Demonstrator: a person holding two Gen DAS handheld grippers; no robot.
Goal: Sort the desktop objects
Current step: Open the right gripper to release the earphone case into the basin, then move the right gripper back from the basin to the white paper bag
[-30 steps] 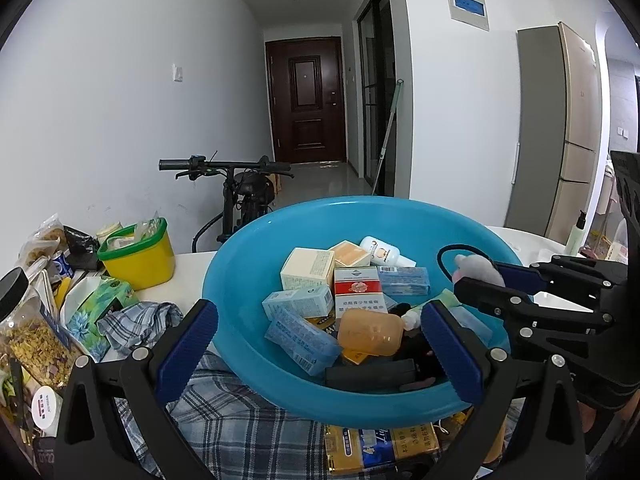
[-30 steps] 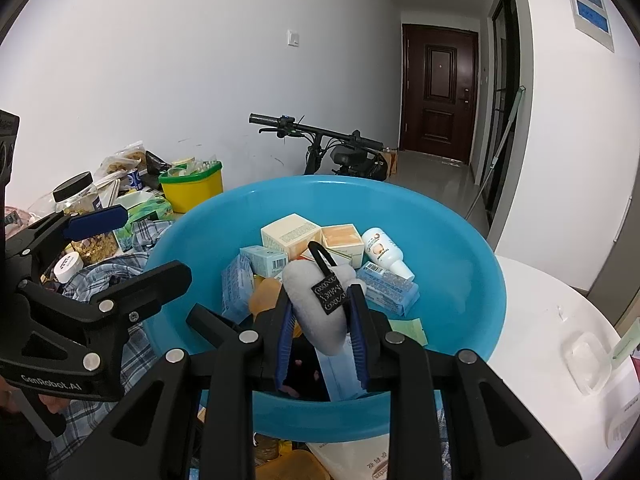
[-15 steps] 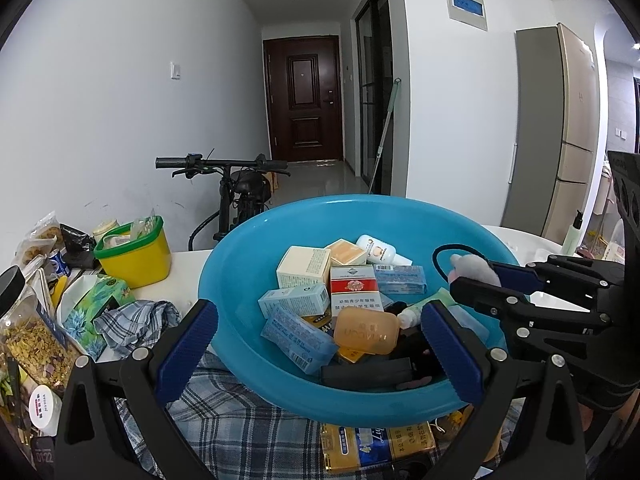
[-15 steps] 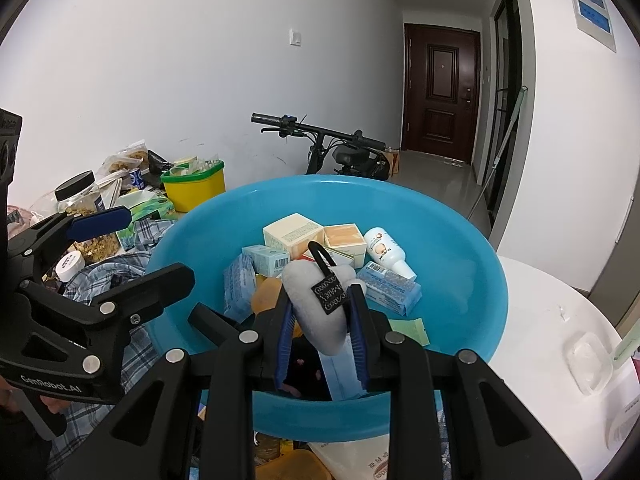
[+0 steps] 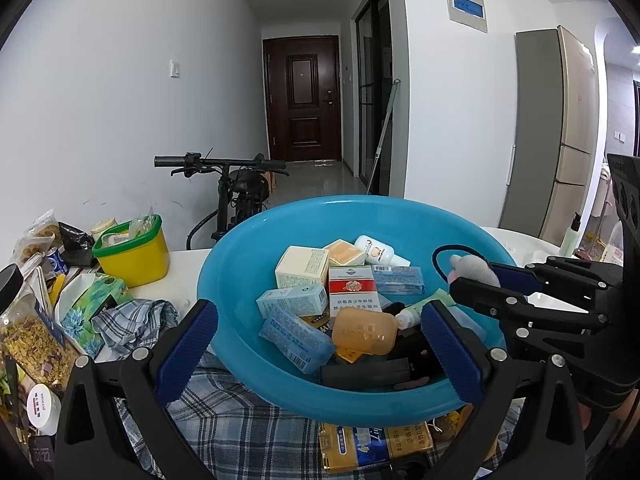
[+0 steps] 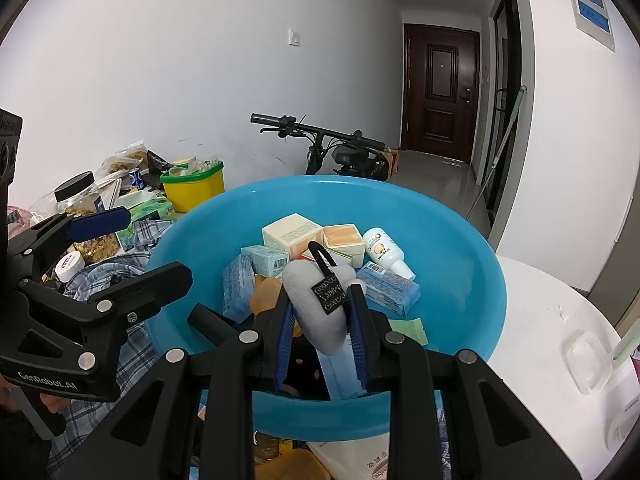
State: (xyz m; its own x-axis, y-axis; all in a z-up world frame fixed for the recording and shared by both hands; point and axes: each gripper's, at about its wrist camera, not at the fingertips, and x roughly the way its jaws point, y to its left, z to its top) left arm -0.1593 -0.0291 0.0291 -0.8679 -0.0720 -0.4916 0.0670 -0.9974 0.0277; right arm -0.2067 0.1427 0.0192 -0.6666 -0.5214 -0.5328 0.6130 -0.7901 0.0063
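Observation:
A big blue basin [image 5: 240,264] [image 6: 460,264] holds several small boxes, a white bottle [image 6: 384,250], an orange soap bar [image 5: 364,332] and a red-and-white pack [image 5: 352,286]. My right gripper [image 6: 322,322] is shut on a grey plush pouch [image 6: 316,312] with a black loop and tag, held just above the basin's near side; it also shows in the left wrist view [image 5: 474,270]. My left gripper [image 5: 320,350] is open and empty, its blue pads [image 5: 188,344] spread either side of the basin's near rim.
A yellow tub with a green rim [image 5: 132,254] [image 6: 196,186], a jar of dried flowers [image 5: 28,336], snack bags and a checked cloth [image 5: 224,424] crowd the left. A yellow-blue pack [image 5: 376,446] lies under the basin. A white table [image 6: 552,320] carries a clear plastic lid. A bike stands behind.
Almost nothing has changed. Both views have shifted very slightly; the right gripper keeps the plush pouch over the basin and the left gripper stays open.

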